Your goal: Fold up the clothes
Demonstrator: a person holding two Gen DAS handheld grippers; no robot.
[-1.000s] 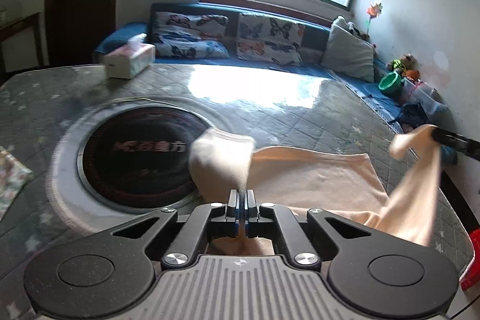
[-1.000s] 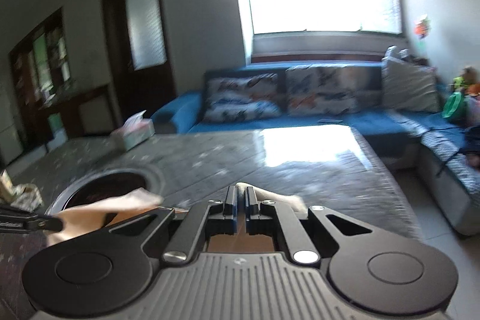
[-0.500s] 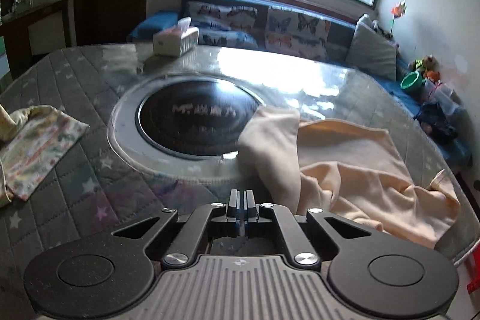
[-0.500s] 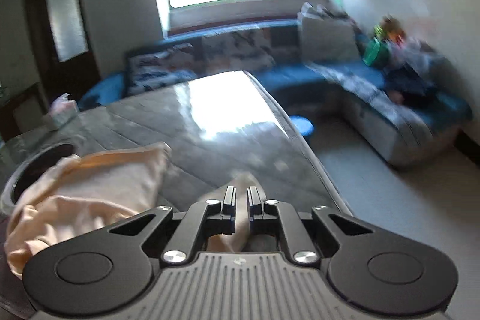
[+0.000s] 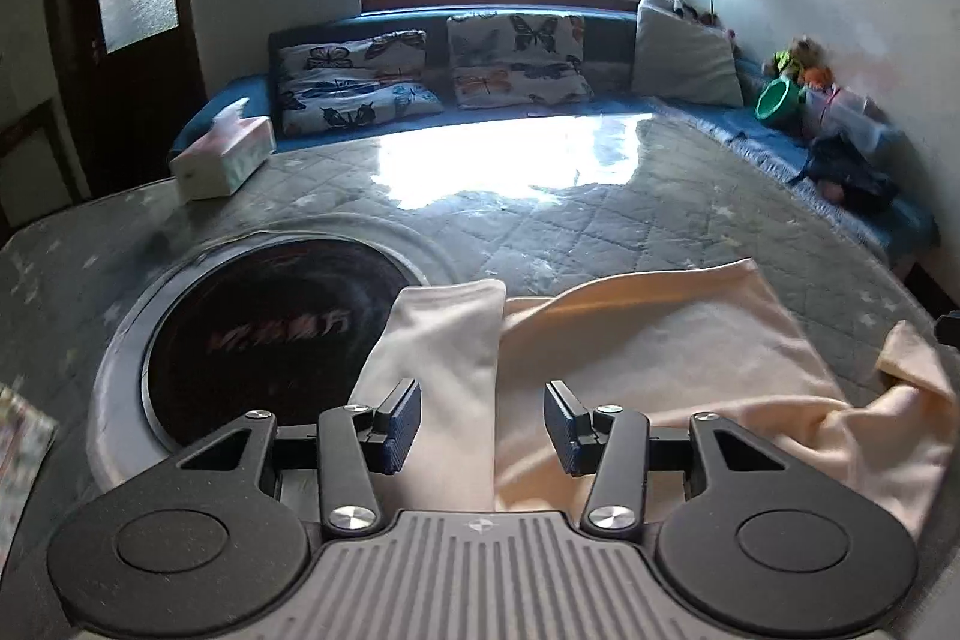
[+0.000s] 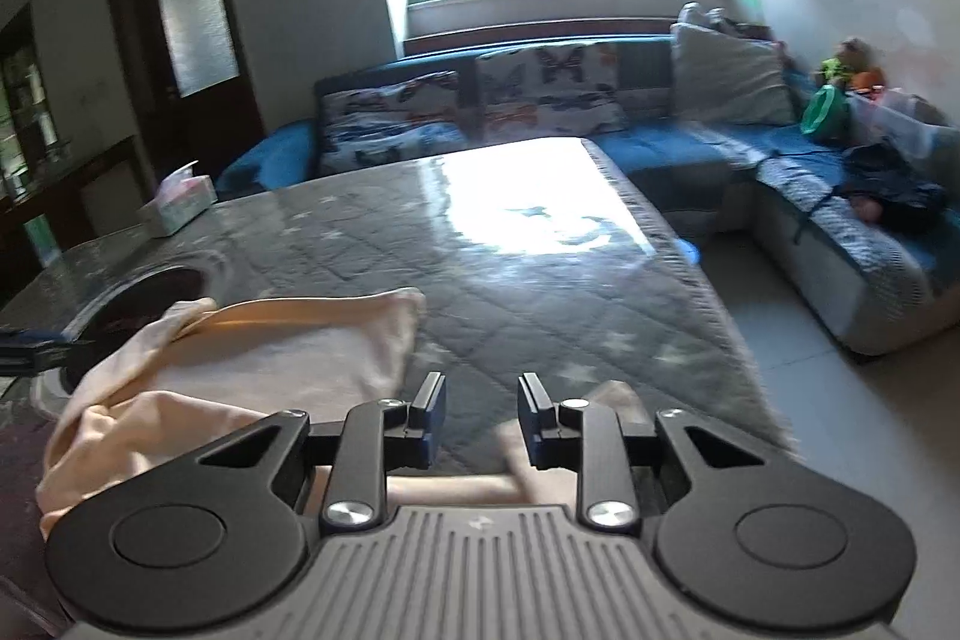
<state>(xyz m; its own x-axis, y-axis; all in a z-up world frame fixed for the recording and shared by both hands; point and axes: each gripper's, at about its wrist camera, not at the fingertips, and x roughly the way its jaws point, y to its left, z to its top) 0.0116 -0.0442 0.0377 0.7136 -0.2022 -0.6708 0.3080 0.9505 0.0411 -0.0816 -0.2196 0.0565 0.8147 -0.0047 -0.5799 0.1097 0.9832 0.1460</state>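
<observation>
A cream garment (image 5: 660, 364) lies on the quilted grey table (image 5: 540, 232), rumpled at its right end. One sleeve (image 5: 444, 340) is folded over and reaches the dark round inset (image 5: 264, 328). My left gripper (image 5: 480, 421) is open just above the sleeve, holding nothing. In the right wrist view the garment (image 6: 252, 370) lies left of my right gripper (image 6: 482, 415), which is open above a bit of cloth at the table's near edge. The other gripper's tip shows at the far left (image 6: 30, 346).
A tissue box (image 5: 225, 154) stands at the table's far left. A patterned cloth (image 5: 18, 454) lies at the left edge. A blue sofa (image 5: 420, 100) with butterfly cushions runs behind the table and along the right wall. The table's right edge (image 6: 708, 304) drops to tiled floor.
Both grippers were shut on the cream garment and have opened, letting it go. The garment now lies on the table with the sleeve folded over.
</observation>
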